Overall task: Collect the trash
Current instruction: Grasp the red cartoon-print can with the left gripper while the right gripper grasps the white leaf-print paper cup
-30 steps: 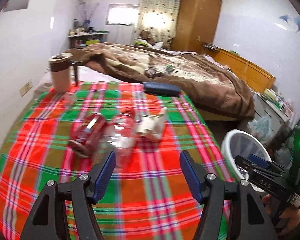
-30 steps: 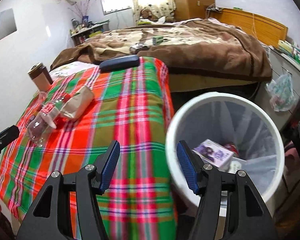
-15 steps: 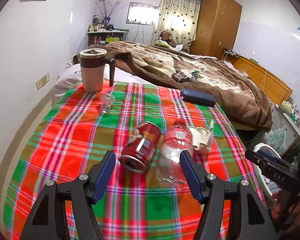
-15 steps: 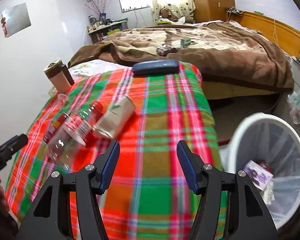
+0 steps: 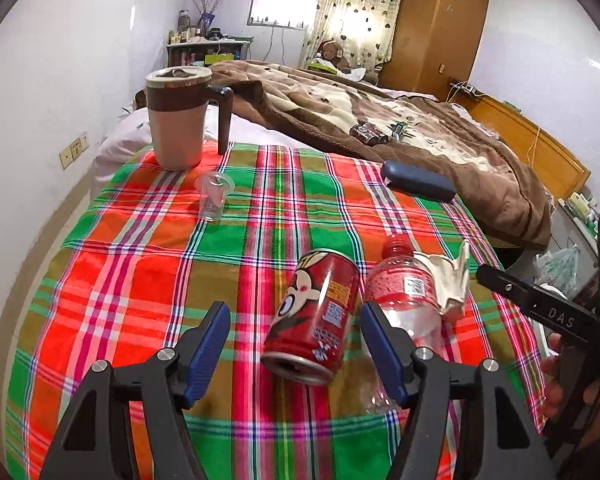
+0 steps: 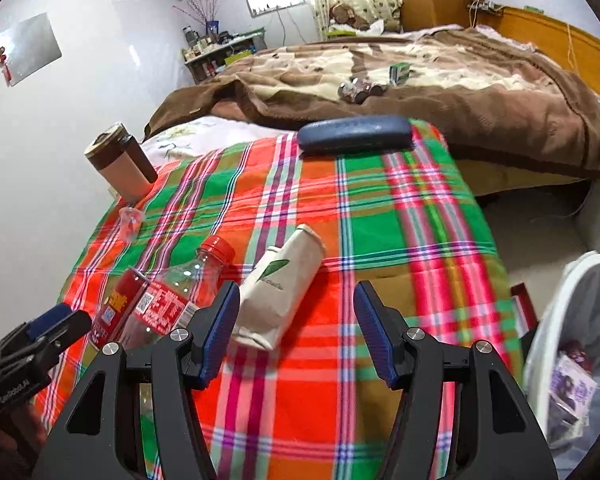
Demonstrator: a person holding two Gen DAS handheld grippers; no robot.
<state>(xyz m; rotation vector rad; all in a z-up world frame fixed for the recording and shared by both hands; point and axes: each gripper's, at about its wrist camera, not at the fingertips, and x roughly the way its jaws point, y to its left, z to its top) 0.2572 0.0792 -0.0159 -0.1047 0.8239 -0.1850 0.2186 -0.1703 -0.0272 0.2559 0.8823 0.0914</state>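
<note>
Left gripper (image 5: 294, 344) nearer red can (image 5: 314, 316) (lying)

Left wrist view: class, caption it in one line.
Open left gripper nears a toppled red can on a plaid cloth.

My gripper fingers (image 5: 216, 340) wear ribbed blue pads on matt black plastic. The plaid tablecloth (image 5: 140, 264) is woven cloth. The red can (image 5: 314, 316) gleams like glossy metal, the bottle (image 5: 404, 292) is clear plastic, the carton (image 6: 280, 284) matt paper, the blanket (image 6: 440, 84) fuzzy.
</note>
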